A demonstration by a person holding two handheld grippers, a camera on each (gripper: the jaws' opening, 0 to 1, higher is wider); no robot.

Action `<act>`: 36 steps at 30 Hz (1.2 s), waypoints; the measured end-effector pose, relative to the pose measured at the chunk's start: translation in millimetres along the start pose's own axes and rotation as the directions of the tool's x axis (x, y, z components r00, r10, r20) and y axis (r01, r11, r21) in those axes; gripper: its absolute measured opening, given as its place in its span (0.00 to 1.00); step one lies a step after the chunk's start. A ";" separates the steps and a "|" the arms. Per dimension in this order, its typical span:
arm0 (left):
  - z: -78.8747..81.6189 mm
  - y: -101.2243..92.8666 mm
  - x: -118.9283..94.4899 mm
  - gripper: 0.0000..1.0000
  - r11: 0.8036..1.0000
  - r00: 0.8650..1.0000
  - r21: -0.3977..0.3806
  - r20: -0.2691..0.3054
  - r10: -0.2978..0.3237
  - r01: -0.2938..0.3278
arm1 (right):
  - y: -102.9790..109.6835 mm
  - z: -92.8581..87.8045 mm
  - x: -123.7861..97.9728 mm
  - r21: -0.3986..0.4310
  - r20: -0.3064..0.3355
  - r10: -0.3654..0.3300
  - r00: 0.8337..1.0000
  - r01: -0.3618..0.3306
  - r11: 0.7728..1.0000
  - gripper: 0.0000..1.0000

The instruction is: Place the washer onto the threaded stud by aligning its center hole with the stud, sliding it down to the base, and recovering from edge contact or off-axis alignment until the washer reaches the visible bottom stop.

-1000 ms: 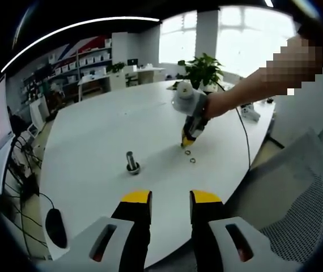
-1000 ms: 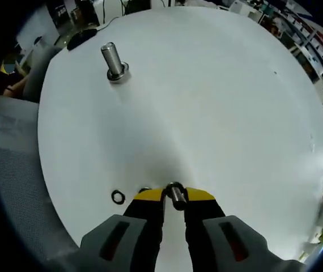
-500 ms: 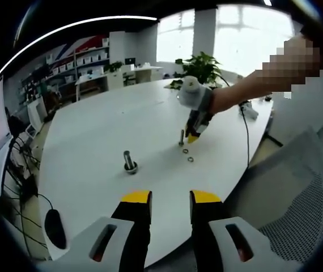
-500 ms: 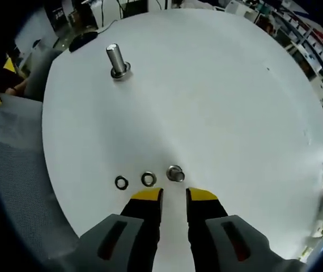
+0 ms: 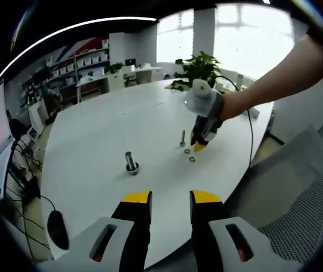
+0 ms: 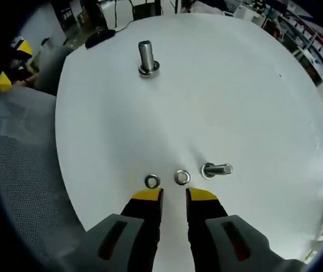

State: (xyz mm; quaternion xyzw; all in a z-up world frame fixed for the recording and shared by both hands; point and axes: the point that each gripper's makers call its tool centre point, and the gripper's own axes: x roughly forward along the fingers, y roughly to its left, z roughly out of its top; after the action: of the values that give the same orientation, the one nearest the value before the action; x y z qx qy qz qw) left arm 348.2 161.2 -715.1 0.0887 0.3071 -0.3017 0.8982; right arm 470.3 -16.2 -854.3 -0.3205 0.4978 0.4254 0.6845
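Washers: two small metal rings lie flat on the white desk [image 6: 252, 90] just ahead of the right gripper [image 6: 173, 194]. In the right gripper view one washer [image 6: 182, 177] sits straight off the gap between the yellow tips and the other washer [image 6: 152, 181] lies just off the left-hand jaw tip, the two near each other but apart. A short threaded stud [image 6: 215, 169] stands on its wide base just beyond the right-hand jaw tip, beside the first washer without touching it. A taller stud [image 6: 147, 57] stands upright on its base well ahead of this gripper, toward the far edge of the desk, with nothing on it. The right gripper's jaws stand slightly apart with a narrow gap, holding nothing, the tips hovering close to the washers; whether they touch the desk I cannot tell.

In the left gripper view the left gripper [image 5: 170, 198] is held back over the near edge of the desk, jaws parted by a modest gap and empty. Well ahead of it the taller stud [image 5: 131, 162] stands a little to the left, and further ahead to the right the right gripper [image 5: 199, 147], held by a person's hand [image 5: 228, 106], points down at the washers [image 5: 190, 155] next to the short stud [image 5: 182, 137]. A potted plant [image 5: 198, 68] stands beyond the desk. No readable writing or labels can be made out
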 end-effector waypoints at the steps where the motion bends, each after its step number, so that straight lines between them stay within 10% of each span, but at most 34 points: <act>1: 0.0 -0.1 -0.1 0.25 1.000 1.000 0.002 0.000 0.001 -0.001 | 2.2 -0.3 0.6 -0.003 -0.002 0.005 1.000 -0.005 1.000 0.18; 36: 0.8 0.7 -2.3 0.25 1.000 1.000 -0.003 0.012 0.008 -0.008 | 23.0 1.1 15.4 -0.098 -0.054 0.030 0.998 -0.036 0.995 0.20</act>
State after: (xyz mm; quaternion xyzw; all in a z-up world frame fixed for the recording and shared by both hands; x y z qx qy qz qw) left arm 347.6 162.6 -713.1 0.0867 0.3016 -0.2982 0.9014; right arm 452.1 -1.2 -869.0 -0.3568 0.4989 0.4523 0.6475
